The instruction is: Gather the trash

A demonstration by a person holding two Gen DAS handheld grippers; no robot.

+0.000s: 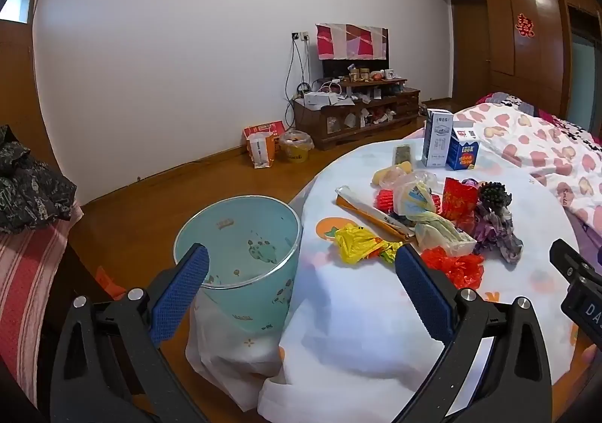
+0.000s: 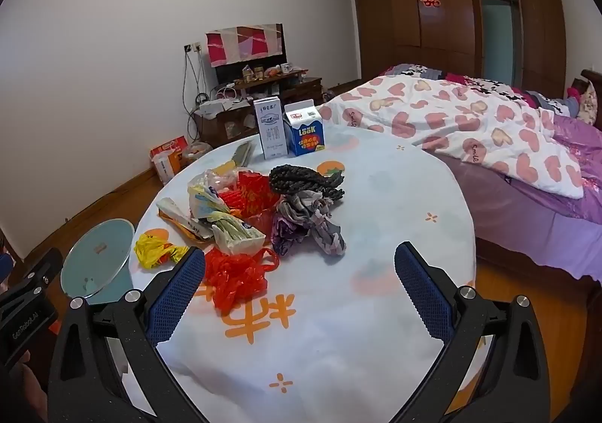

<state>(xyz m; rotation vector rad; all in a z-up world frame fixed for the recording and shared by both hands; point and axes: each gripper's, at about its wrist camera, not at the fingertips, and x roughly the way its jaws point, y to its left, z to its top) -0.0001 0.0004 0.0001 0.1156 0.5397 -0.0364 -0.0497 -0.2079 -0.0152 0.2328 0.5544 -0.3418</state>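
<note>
**Start with the near bags, then drop them in the bin**

The round table with the white cloth printed in orange (image 2: pixel 338 329) carries all the trash in one heap on its left half. Beside the table, on the wooden floor, stands the pale blue-green plastic waste bin (image 1: pixel 240 235); its rim is close to the cloth edge and it looks almost empty.

In the heap, the grey and purple crumpled cloth-like bundle (image 2: pixel 308 227) lies to the right. The crumpled red plastic bag (image 2: pixel 235 272) is the nearest piece to the right gripper (image 2: pixel 300 284). The crumpled yellow plastic bag (image 1: pixel 357 242) lies nearest to the bin and just before the left gripper (image 1: pixel 301 287). Two upright cartons, a white one (image 2: pixel 270 128) and a blue one (image 2: pixel 304 131), stand at the far side.

Both grippers have their jaws fully wide and hold nothing; they hover above the cloth, tilted downward.

I judge the best way is to begin with the loose near bags. Thin plastic slips easily, so the pads should close on a thick fold, not on an edge. The left gripper is better placed for the yellow bag, since the bin is on its side. Take care not to pinch the tablecloth together with the bag.
</note>
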